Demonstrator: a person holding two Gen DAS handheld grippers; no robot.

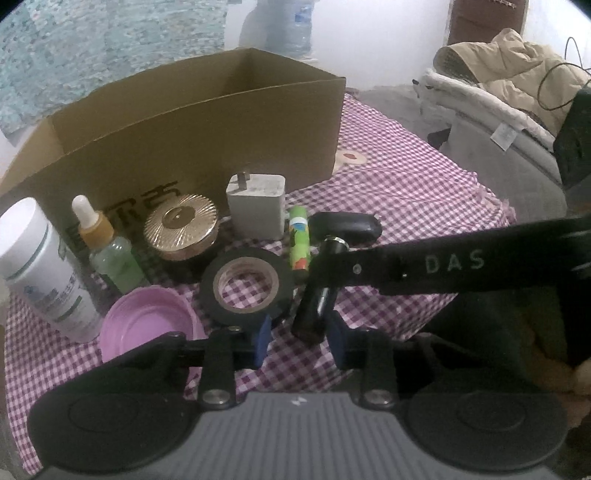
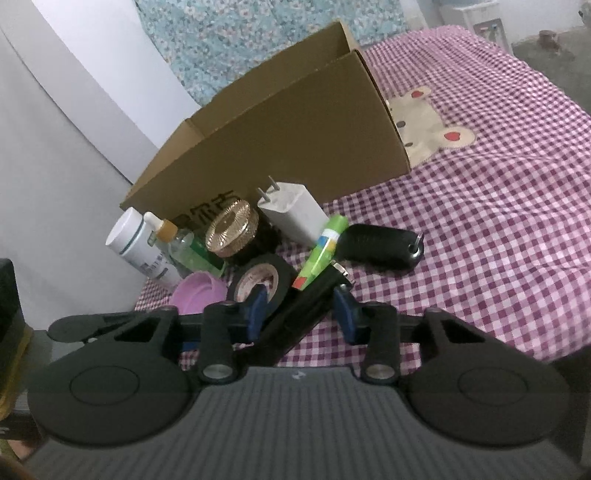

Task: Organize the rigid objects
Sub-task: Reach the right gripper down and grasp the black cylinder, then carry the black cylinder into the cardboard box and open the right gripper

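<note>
Left wrist view: cardboard box (image 1: 192,122) behind row of white bottle (image 1: 40,266), dropper bottle (image 1: 110,254), gold-lidded jar (image 1: 181,227), charger (image 1: 256,206), green tube (image 1: 300,240). Left gripper (image 1: 297,332) angled down, blue pads narrowed around black cylinder (image 1: 314,306); contact unclear. Tape roll (image 1: 245,286) beside left pad; pink lid (image 1: 147,325) nearby.

Right wrist view: right gripper (image 2: 301,314) narrowed, straddling black cylinder (image 2: 306,306); left finger (image 2: 255,306) overlaps tape roll (image 2: 258,282). Black handle (image 2: 380,247) lies right. Open checked cloth (image 2: 498,221) to right.

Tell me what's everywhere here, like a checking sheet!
Surface: purple checked cloth.
Job's things: cardboard box; in front of it white bottle, dropper bottle, gold-lidded jar, charger, tape roll, pink lid, green tube, black cylinder, black grip.
Clutter: nothing seen.
Tools: left tool and right tool both straddle the black cylinder; grip unclear.
Cables: black cord over the jacket.
Surroundings: water bottle, white wall.
</note>
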